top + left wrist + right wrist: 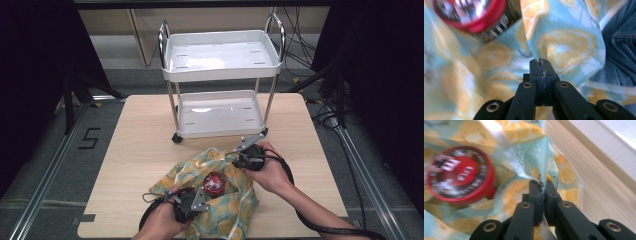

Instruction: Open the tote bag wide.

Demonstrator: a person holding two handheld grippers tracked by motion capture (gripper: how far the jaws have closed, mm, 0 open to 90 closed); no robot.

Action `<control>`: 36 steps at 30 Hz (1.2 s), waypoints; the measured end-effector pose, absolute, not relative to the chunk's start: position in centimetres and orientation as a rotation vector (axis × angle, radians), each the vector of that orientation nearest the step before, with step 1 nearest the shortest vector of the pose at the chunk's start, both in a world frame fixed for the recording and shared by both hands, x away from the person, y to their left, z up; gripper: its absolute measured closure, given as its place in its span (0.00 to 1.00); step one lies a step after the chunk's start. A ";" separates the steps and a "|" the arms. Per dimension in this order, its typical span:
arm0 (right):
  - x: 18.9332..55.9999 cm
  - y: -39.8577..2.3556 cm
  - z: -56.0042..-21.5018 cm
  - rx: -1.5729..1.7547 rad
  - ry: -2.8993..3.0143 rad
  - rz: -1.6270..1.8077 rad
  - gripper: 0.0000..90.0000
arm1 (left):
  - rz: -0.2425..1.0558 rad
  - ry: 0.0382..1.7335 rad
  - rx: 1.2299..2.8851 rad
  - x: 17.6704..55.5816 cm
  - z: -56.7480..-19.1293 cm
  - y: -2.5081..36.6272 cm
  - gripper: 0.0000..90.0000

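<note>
Looking down from the high view, a lemon-printed bag [220,192] is seen spread on the near part of the table [140,145], with a red-lidded can [215,183] resting in the middle of it. The left tool [196,199] is held at the bag's near edge and the right tool [241,152] at its far edge, just short of the white cart [220,90] that stands toward the back of the table. The two opposite edges appear to be taken so that the material can be drawn up around the can. In the left gripper view, the left tool [540,61] is shown closed, a thin fold of the bag [564,47] being pinched between its tips; the can [471,15] lies just beyond, at the upper left, blurred. In the right gripper view, the right tool [541,185] is likewise clamped on a raised edge of the bag [534,150], which stands up between the pads, while the can [459,173] lies close at the left with its lid turned toward the camera. The table's wooden surface [584,182] is seen past the bag's clear rim. The grips are judged to be placed near the rims so that the can stays cradled in the slack between them.
</note>
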State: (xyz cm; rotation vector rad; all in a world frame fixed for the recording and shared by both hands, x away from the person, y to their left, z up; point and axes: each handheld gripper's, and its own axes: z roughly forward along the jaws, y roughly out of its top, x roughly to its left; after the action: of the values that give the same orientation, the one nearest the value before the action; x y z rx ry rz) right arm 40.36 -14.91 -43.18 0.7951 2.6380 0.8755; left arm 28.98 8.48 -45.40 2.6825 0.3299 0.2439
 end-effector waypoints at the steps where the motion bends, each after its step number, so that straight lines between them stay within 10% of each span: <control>1: 40.6 -15.0 -43.6 0.807 2.613 0.883 0.97 | 0.231 0.342 2.682 28.9 -45.6 8.7 0.99; 14: 41.8 -15.6 -44.8 0.796 2.602 0.793 0.98 | 0.175 0.395 2.647 27.8 -46.1 10.7 0.99; 26: 41.9 -15.8 -44.9 0.769 2.589 0.765 0.98 | 0.231 0.404 2.371 29.2 -44.1 8.3 0.43; 36: 42.1 -15.8 -45.2 0.759 2.598 0.775 0.98 | 0.159 0.356 2.503 28.9 -46.3 5.8 0.67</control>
State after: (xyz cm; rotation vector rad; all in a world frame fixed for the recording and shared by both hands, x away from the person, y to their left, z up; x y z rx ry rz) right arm 42.07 -15.77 -45.20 0.7587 2.5975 0.7746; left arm 28.90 5.80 -46.34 2.5028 0.3563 0.1588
